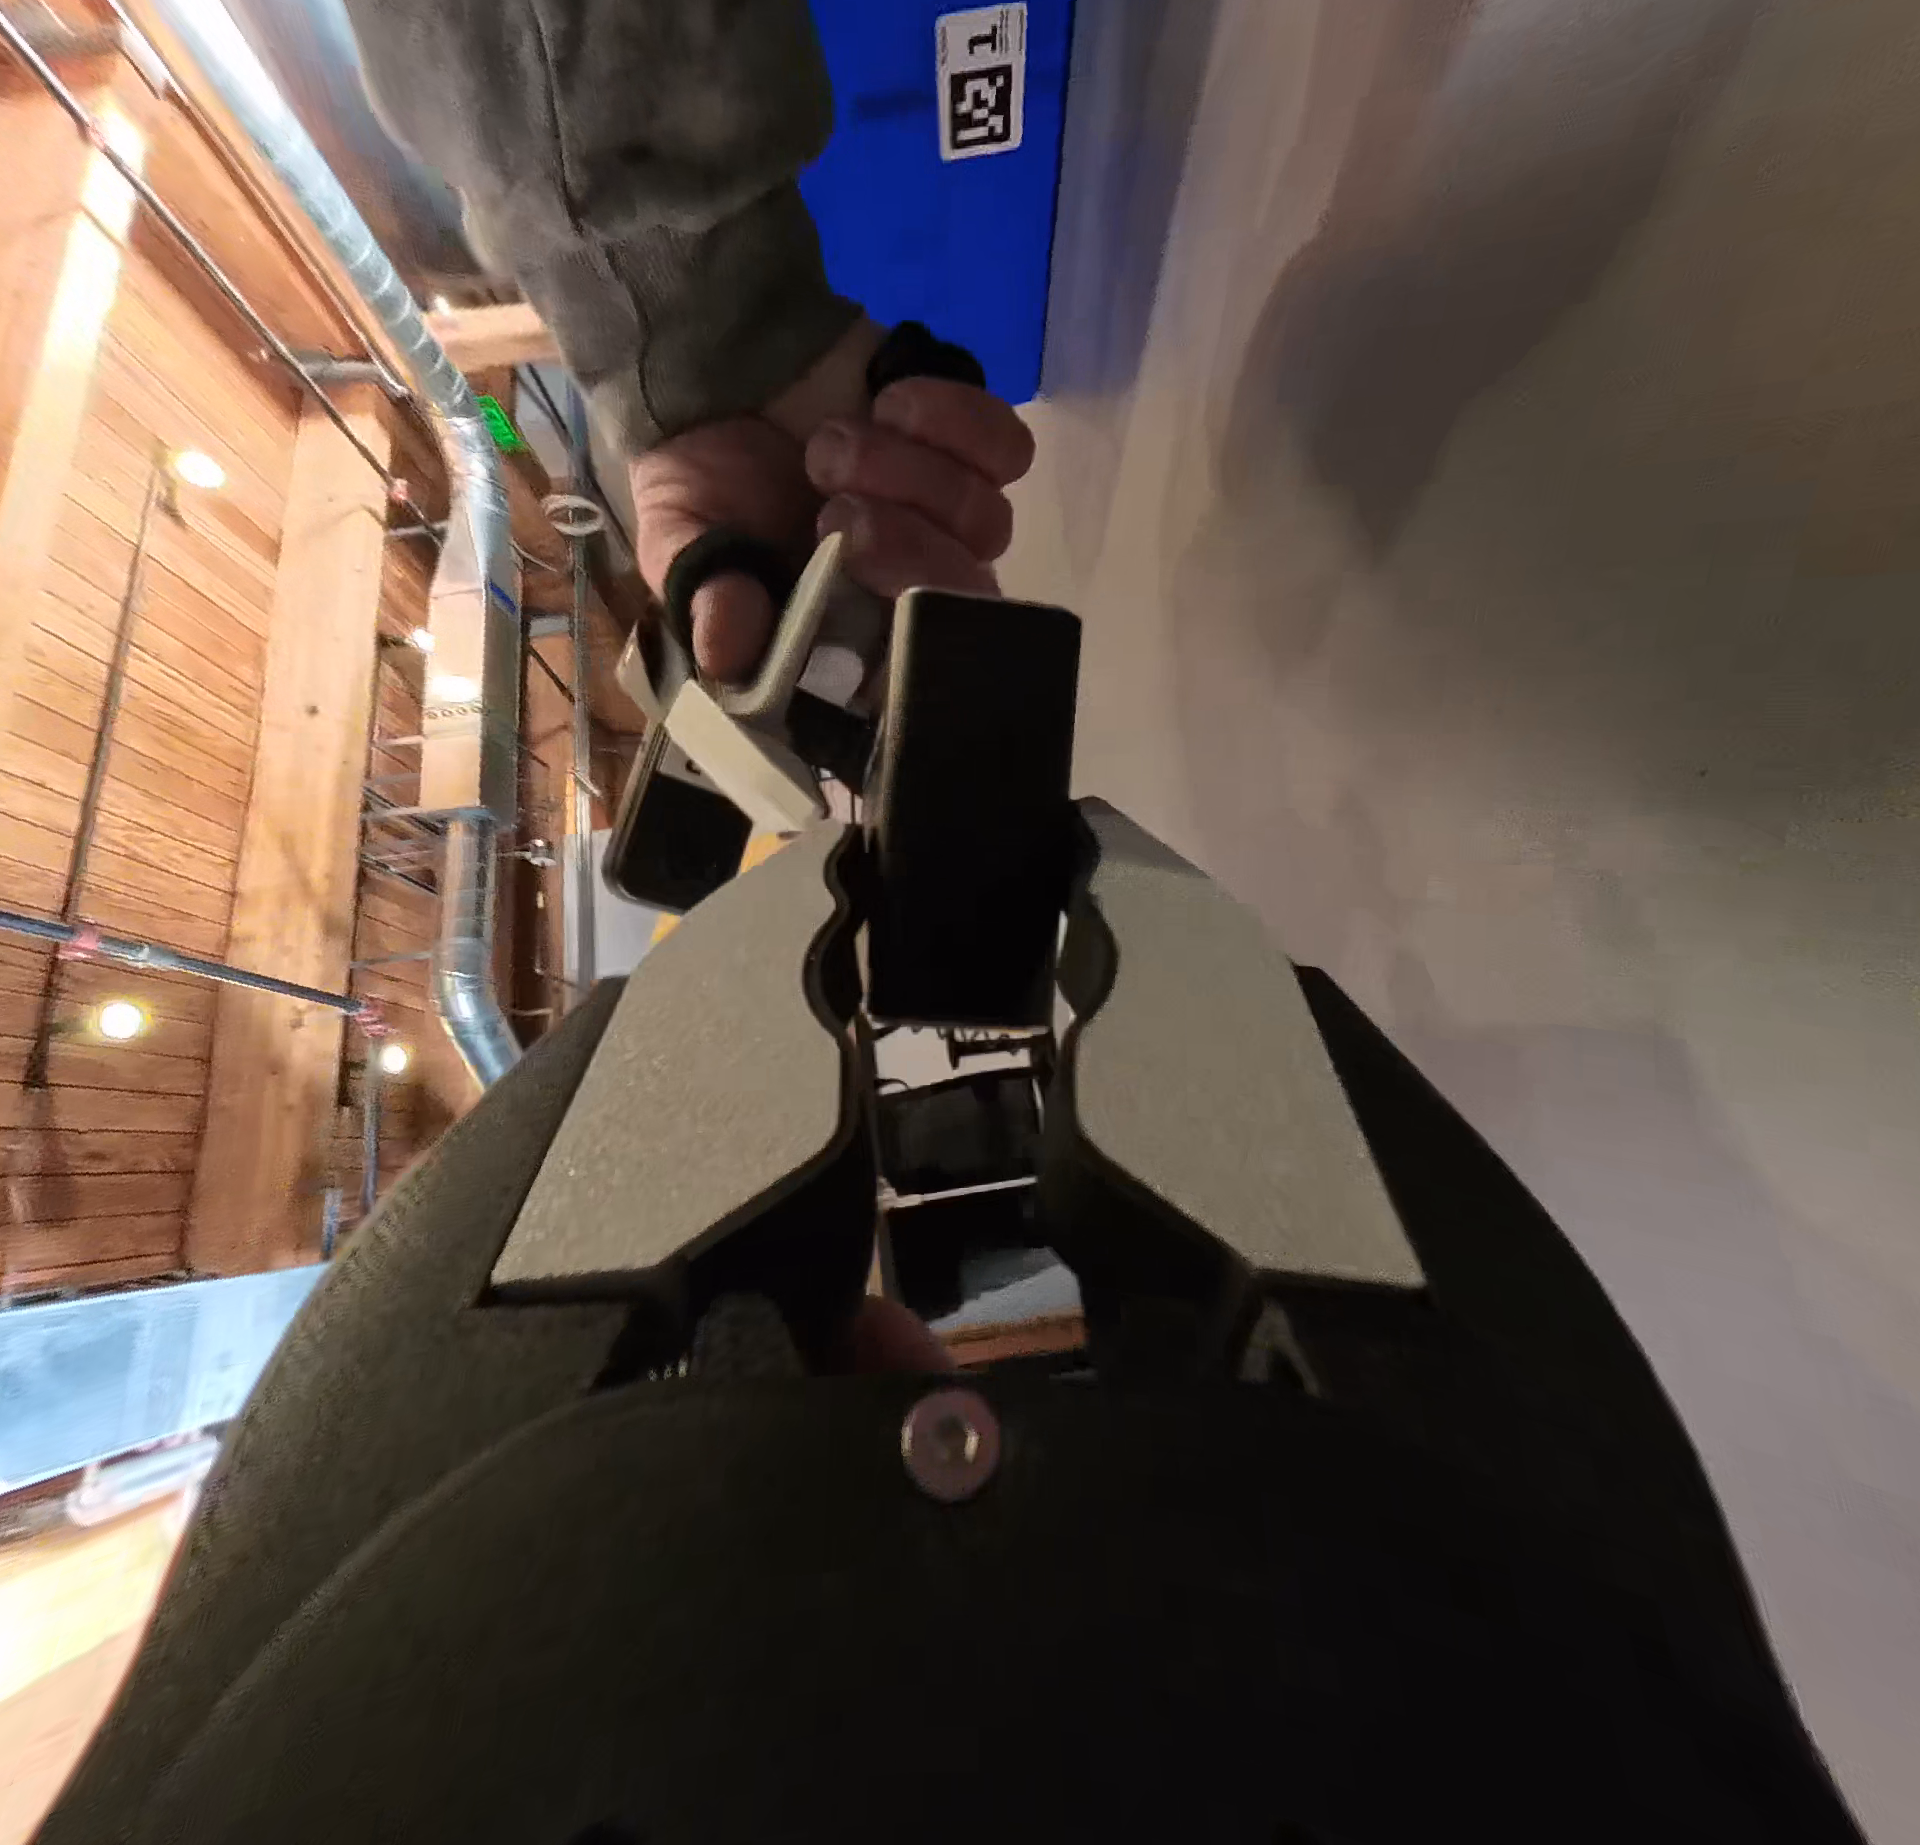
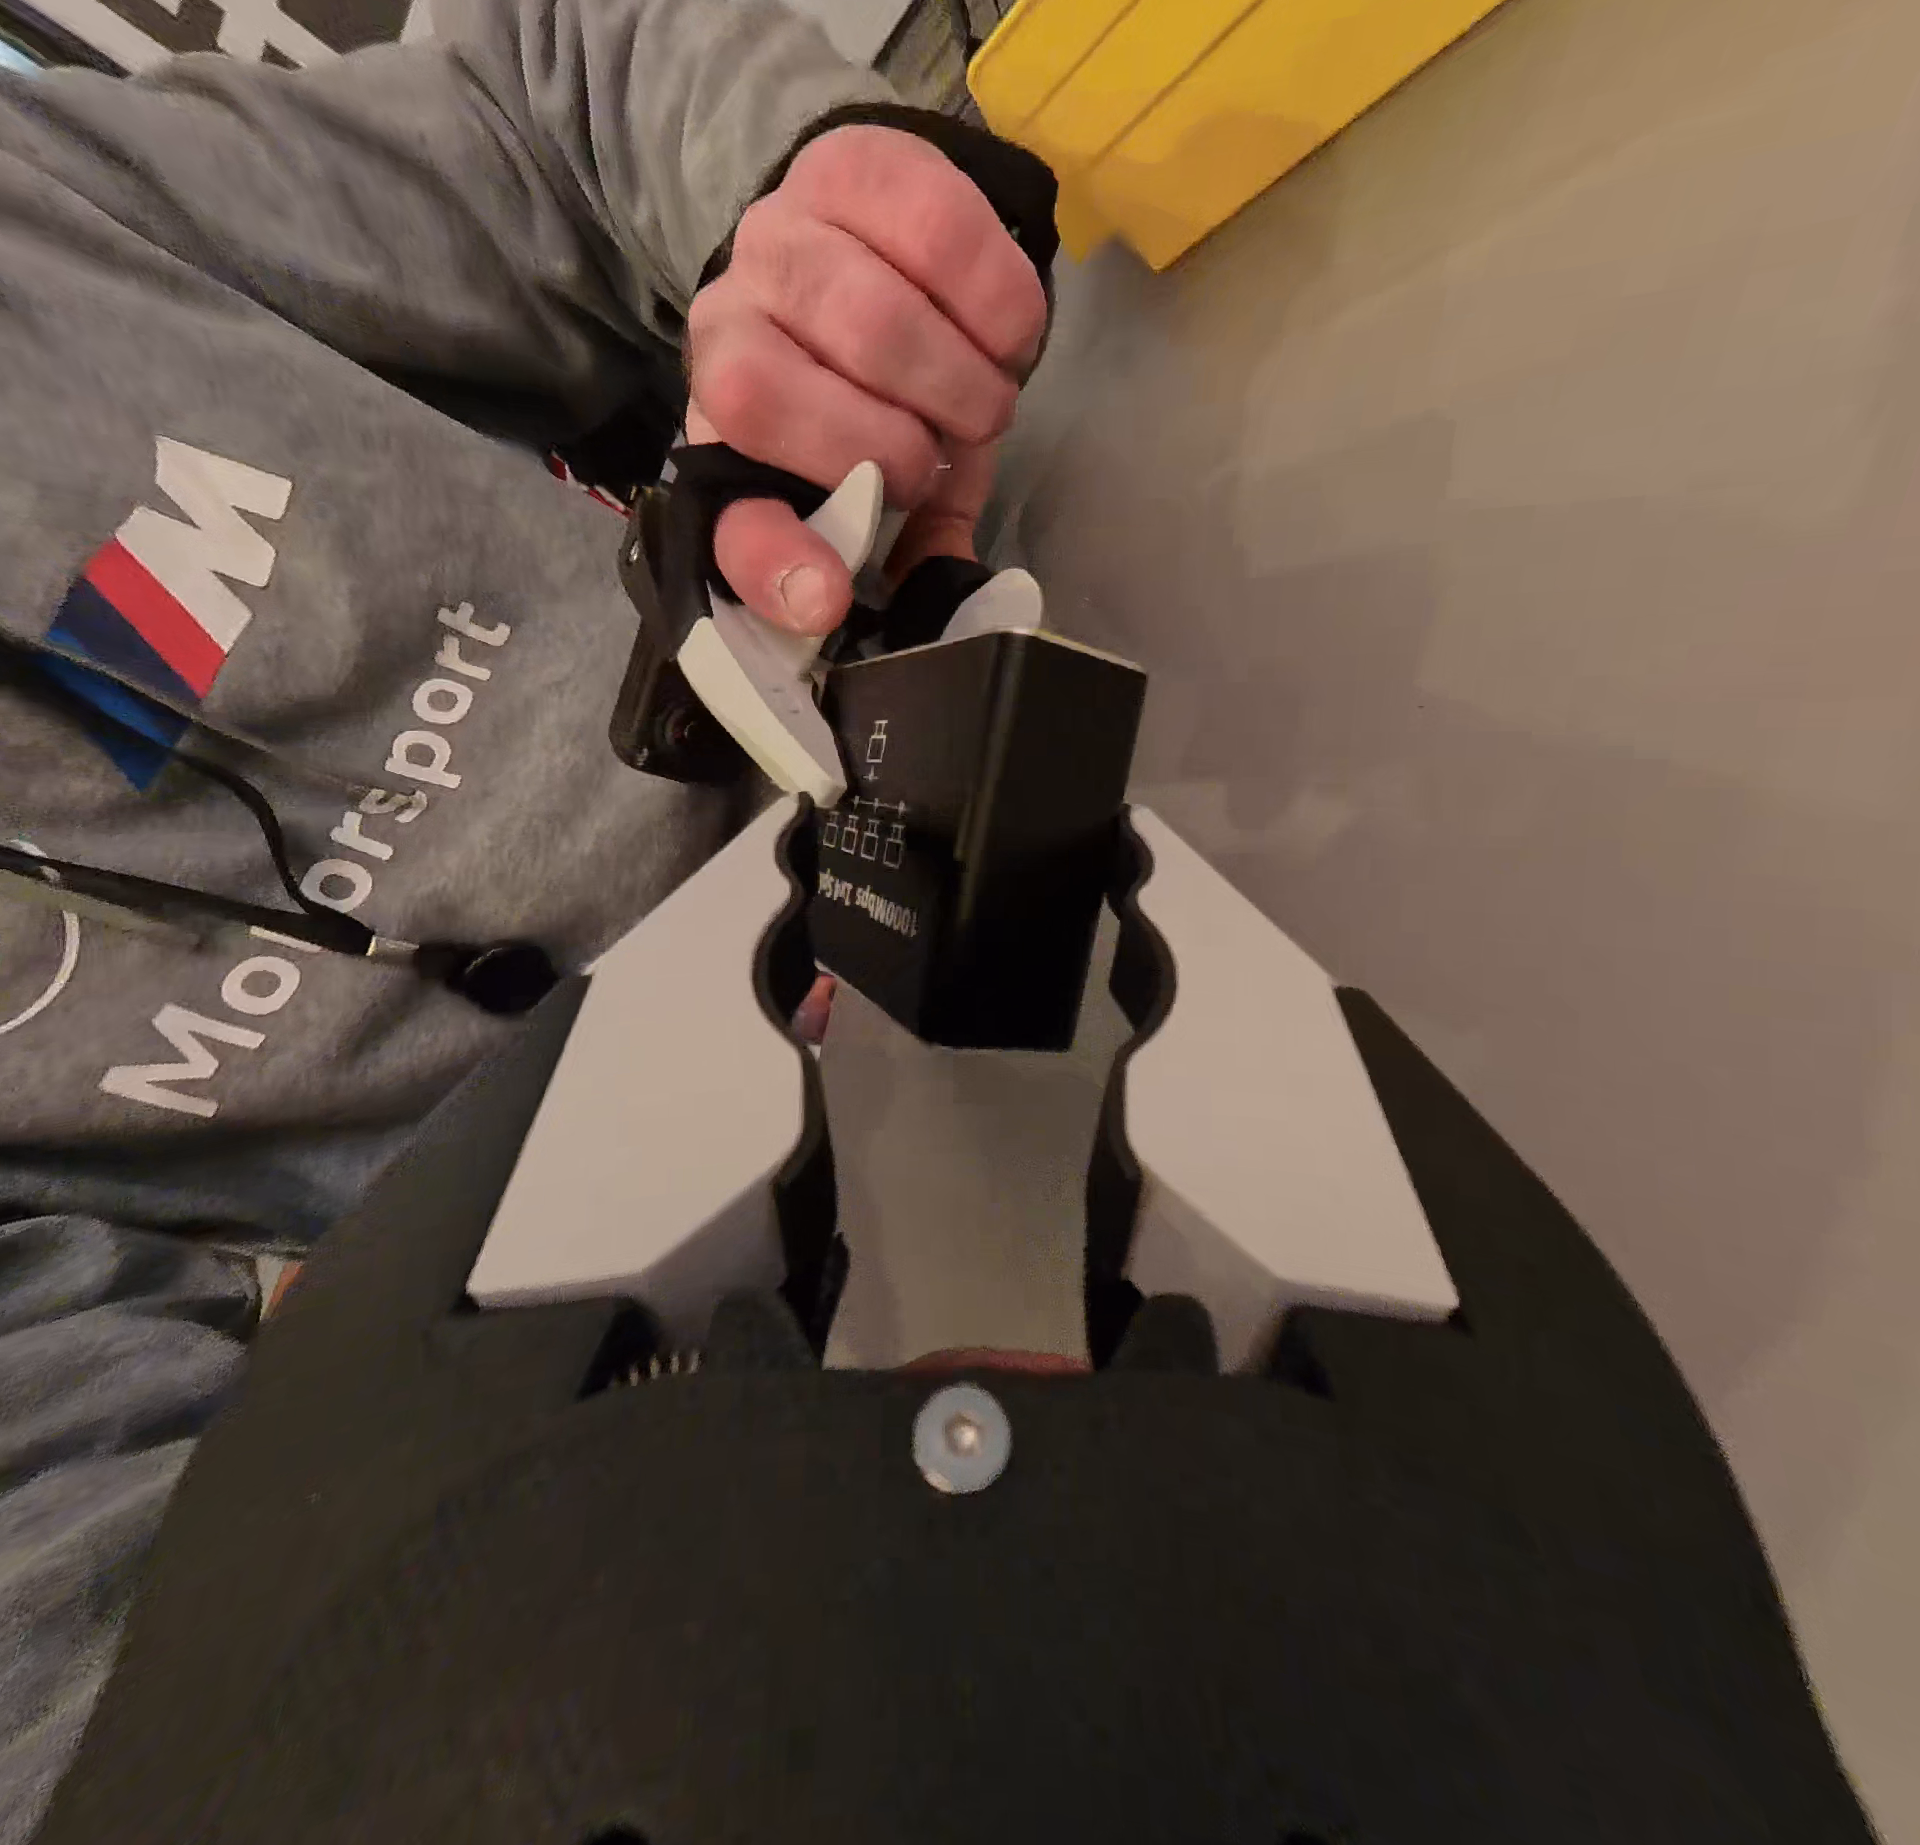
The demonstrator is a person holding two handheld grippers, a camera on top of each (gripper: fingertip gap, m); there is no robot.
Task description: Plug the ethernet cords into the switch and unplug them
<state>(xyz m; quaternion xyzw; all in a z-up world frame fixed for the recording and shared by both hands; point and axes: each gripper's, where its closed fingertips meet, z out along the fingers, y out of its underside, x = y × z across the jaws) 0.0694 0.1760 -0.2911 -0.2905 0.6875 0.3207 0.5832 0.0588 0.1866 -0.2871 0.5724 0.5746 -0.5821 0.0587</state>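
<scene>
Jaws: both grippers stand narrowed onto the same black switch. In the left wrist view, the left gripper (image 1: 961, 922) has its fingers against the two long sides of the switch (image 1: 971, 798). In the right wrist view, the right gripper (image 2: 961, 922) brackets the near end of the switch (image 2: 977, 839); contact on the right finger looks firm, on the left finger it is less clear.

Position: the switch is lifted, not resting on the table (image 2: 1558, 756). Its long axis runs roughly along each gripper's fingers, so the two grippers face each other with the switch between them. Each opposing gripper, in a hand (image 2: 862, 299), meets the far end of the switch.

No cord is visible in either view, and the ports cannot be seen. Judgement: one gripper must release the switch before any cord can be fetched; neither is evidently nearer.
</scene>
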